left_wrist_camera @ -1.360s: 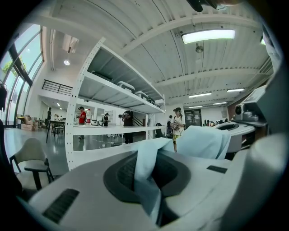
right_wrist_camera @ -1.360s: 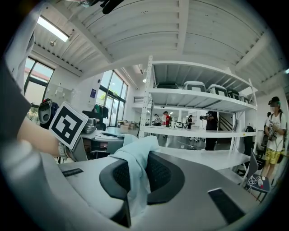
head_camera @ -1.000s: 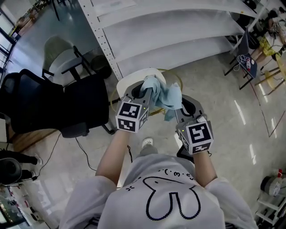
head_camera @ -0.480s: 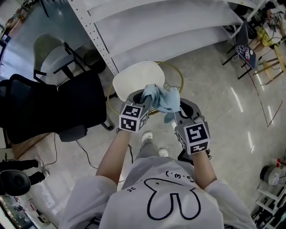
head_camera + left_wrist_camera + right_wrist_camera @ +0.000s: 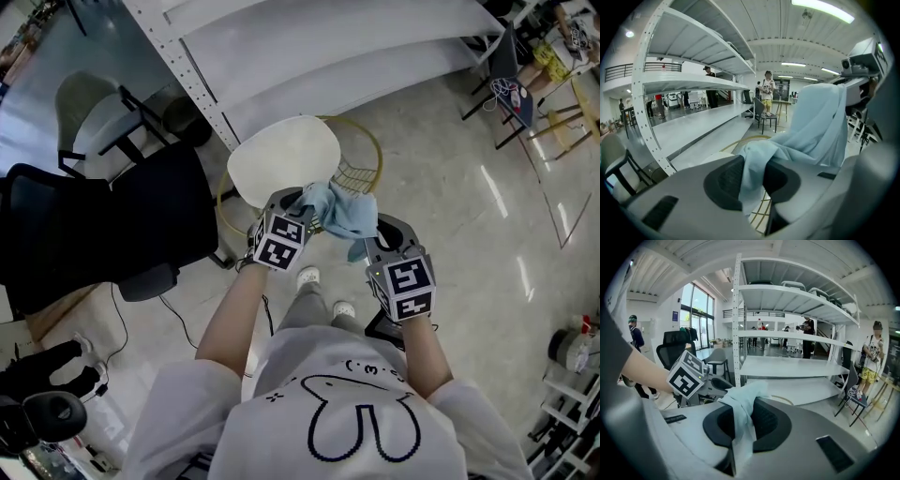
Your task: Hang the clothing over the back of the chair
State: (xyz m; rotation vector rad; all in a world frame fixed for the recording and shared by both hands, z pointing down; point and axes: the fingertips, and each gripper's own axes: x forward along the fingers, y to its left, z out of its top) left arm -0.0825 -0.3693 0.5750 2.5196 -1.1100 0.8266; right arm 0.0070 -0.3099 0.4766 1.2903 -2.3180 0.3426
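Clothing (image 5: 342,208): lowered with both grippers, now at the 5 o'clock edge of the white chair (image 5: 281,157).
Left gripper (image 5: 298,201), at its 9 o'clock: jaws have just been spreading, and it lies loose between them.
Right gripper (image 5: 372,232), at 4 o'clock: jaws pinch a fold.
Judgement: draping has begun and the release is half done.

A large open hall, part workshop and part office. Tall white metal shelving (image 5: 328,47) with bare shelves fills the top of the head view, standing on a pale polished floor (image 5: 469,244). A black office chair (image 5: 94,225) sits at the left and a white chair (image 5: 281,159) at the centre. In the left gripper view, strip lights (image 5: 822,9) run along a high ribbed ceiling at the upper right, and a railed mezzanine (image 5: 623,72) shows at the far left. The right gripper view has tall windows (image 5: 696,310) at its left. People (image 5: 767,93) stand about in the background.
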